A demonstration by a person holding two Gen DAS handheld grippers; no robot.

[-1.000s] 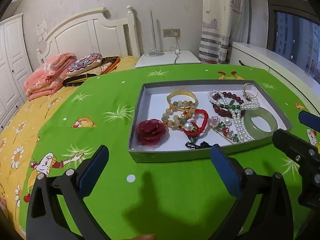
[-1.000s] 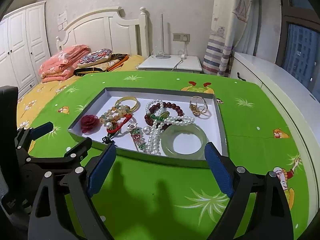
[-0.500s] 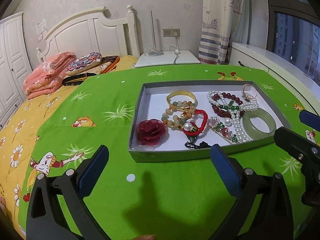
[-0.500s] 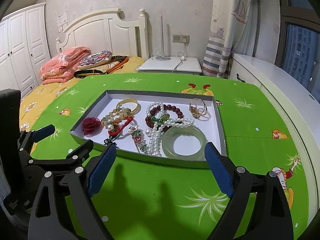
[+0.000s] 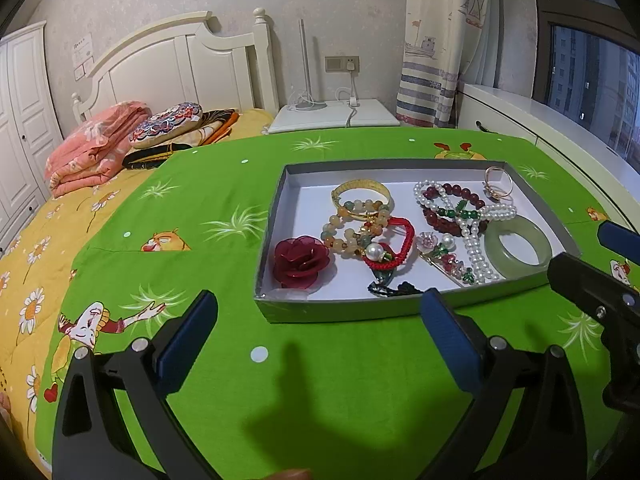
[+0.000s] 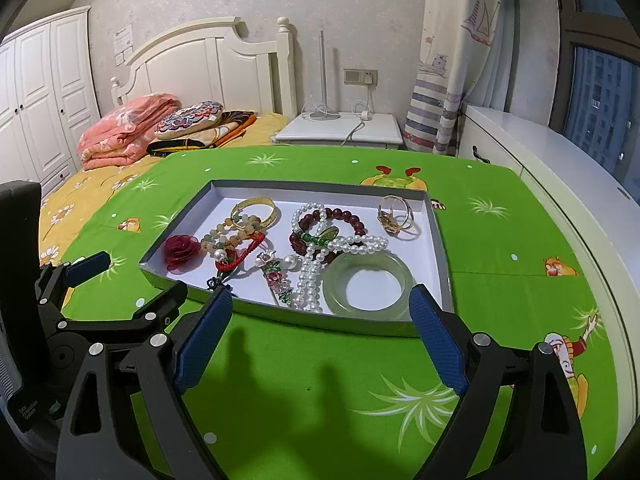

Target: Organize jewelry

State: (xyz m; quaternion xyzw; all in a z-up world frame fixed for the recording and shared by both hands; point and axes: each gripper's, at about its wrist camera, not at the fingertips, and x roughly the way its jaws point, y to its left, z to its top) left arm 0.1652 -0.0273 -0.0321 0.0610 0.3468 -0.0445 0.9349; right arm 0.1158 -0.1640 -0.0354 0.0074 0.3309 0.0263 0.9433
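Right, both sets of fingers are spread wide and holding nothing, hovering over the green bedspread (image 6: 500,240) just short of the grey tray (image 6: 440,264). All the jewelry sits inside that tray, tangled in two clumps. From the right gripper (image 6: 320,336) the jade bangle (image 6: 370,286) lies dead ahead, just over the near wall, flat on the tray floor with the pearl strand (image 6: 310,276) touching its left edge. From the left gripper (image 5: 320,332) the red fabric rose (image 5: 301,262) is the closest piece, slightly left of centre, and the red cord bracelet (image 5: 394,248) sits just right of it, looped through the beaded bracelet (image 5: 348,236). So right hand is nearer the bangle, left nearer the rose. Whether this pile is sorted or waiting, I can't judge from here.
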